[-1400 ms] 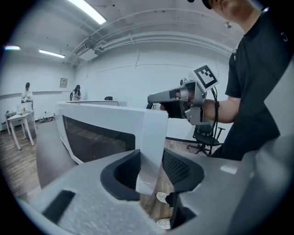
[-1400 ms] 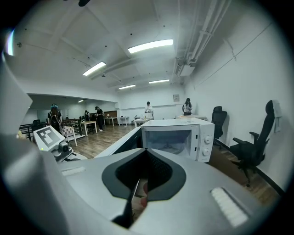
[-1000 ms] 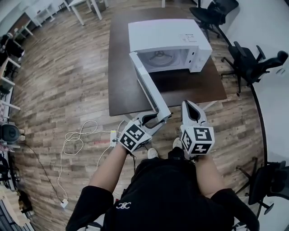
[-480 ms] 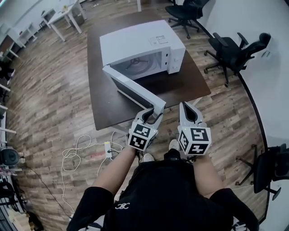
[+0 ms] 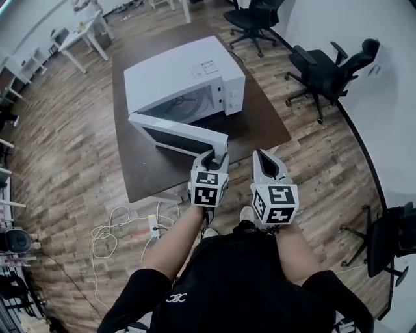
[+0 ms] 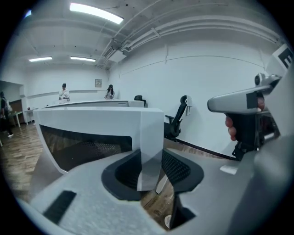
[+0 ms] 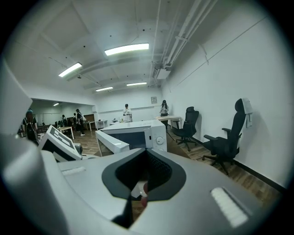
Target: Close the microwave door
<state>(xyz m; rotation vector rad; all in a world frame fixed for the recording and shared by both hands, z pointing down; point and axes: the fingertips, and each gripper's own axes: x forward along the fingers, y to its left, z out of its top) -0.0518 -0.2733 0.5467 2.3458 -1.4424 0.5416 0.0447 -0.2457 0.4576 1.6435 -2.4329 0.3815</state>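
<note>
A white microwave [image 5: 175, 78] stands on a dark brown table [image 5: 263, 123], its cavity facing me. Its door [image 5: 179, 136], white-framed with a dark window, is hinged at the left and stands partly open, angled across the front. My left gripper [image 5: 214, 155] is shut on the door's free edge, and in the left gripper view the door's edge [image 6: 149, 137] sits between the black pads. My right gripper [image 5: 260, 154] hovers just right of it over the table's near edge, shut with nothing in it. The right gripper view shows the microwave [image 7: 138, 133] ahead.
Black office chairs stand to the right [image 5: 325, 71] and behind the table [image 5: 253, 16]. A white power strip with cables [image 5: 123, 224] lies on the wood floor at the left. White desks [image 5: 84, 32] stand at the far left. People stand far across the room.
The door has swung from pointing straight out at me to lying at an angle across the microwave's front. My left gripper moved right with its edge, and the right gripper drifted slightly left.
</note>
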